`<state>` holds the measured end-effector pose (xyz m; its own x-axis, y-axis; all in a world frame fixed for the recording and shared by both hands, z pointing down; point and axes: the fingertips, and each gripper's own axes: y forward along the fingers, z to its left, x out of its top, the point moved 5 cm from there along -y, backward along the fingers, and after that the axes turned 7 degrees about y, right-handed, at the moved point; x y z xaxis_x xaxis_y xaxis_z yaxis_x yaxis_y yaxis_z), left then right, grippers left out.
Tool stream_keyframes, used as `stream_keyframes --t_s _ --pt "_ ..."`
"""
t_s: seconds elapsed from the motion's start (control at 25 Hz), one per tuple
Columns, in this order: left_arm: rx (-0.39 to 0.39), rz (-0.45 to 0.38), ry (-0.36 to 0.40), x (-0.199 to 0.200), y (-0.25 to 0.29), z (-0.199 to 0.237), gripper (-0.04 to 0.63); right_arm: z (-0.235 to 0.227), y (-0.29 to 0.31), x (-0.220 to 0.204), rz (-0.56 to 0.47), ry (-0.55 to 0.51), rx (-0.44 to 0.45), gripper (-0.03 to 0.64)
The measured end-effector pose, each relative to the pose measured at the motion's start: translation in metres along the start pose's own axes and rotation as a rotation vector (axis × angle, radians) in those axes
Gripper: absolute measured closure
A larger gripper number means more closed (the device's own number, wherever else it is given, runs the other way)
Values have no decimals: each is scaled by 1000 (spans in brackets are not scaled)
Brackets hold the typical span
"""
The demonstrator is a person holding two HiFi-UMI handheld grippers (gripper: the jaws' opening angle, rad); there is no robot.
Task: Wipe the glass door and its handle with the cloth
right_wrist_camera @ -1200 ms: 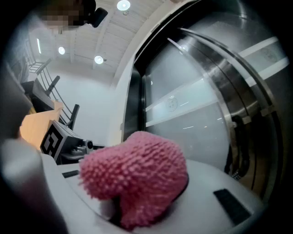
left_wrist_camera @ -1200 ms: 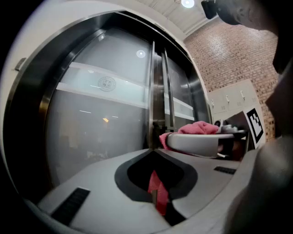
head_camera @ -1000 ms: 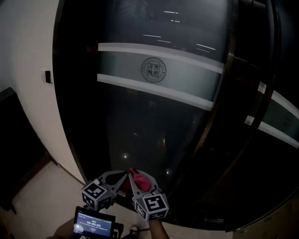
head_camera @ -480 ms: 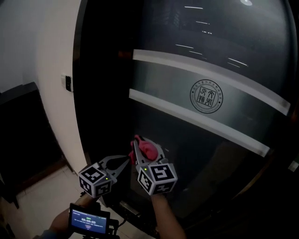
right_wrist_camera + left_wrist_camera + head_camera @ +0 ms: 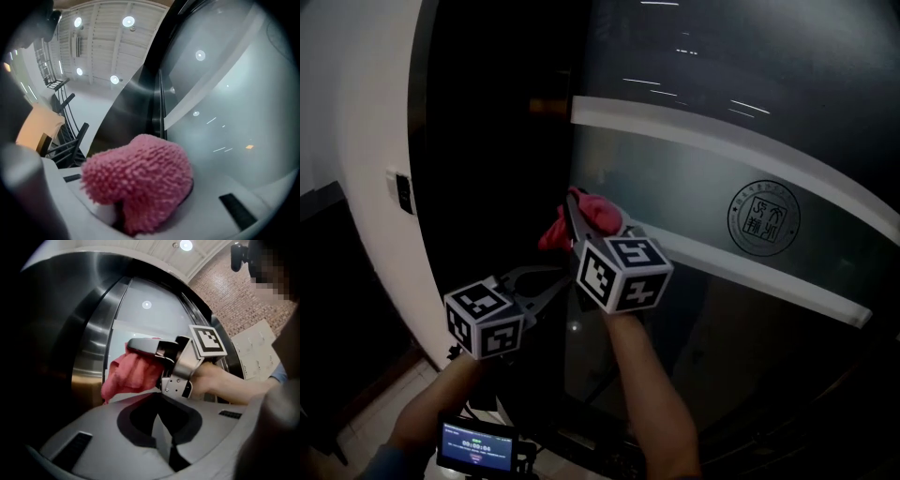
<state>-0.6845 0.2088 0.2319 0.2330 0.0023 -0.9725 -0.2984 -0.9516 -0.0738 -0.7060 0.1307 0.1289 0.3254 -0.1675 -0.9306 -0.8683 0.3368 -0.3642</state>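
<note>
The dark glass door (image 5: 712,112) fills the head view, crossed by a frosted band (image 5: 694,192) with a round seal (image 5: 765,217). My right gripper (image 5: 581,217) is shut on a pink fluffy cloth (image 5: 589,212), held against the glass at the band's left end. The cloth (image 5: 140,180) bulges out between the jaws in the right gripper view, with the glass (image 5: 234,93) just beyond. My left gripper (image 5: 546,279) hangs lower left, jaws together and holding nothing. From the left gripper view I see the cloth (image 5: 129,376) and the right gripper (image 5: 176,364). No handle is clearly visible.
A white wall (image 5: 356,122) with a small dark switch box (image 5: 401,192) stands left of the door. A brushed metal door frame (image 5: 91,357) runs beside the glass. A small lit screen (image 5: 476,443) sits low by the left hand. Pale floor tiles (image 5: 366,412) show below.
Both grippers have risen along the glass from near the door's bottom to the frosted band. The cloth stays in the right gripper.
</note>
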Motion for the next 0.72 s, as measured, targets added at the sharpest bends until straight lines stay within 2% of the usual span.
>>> stream_keyframes --t_s 0.16,0.32,0.52,0.6,0.72 --pt "-66 -24 7 5 8 20 583 -13 24 5 -13 -25 -56 557" --pt "-115 -47 7 5 23 19 583 -27 3 13 -33 -54 -107 557" --pt "-219 -86 -30 8 64 -20 583 -64 -73 44 -50 -128 -221 557" --pt "-263 -106 -58 11 83 -43 583 -80 -113 59 -47 -165 -260 557" --pt "-344 -127 -75 19 117 -90 583 -110 -186 86 -42 -227 -365 557"
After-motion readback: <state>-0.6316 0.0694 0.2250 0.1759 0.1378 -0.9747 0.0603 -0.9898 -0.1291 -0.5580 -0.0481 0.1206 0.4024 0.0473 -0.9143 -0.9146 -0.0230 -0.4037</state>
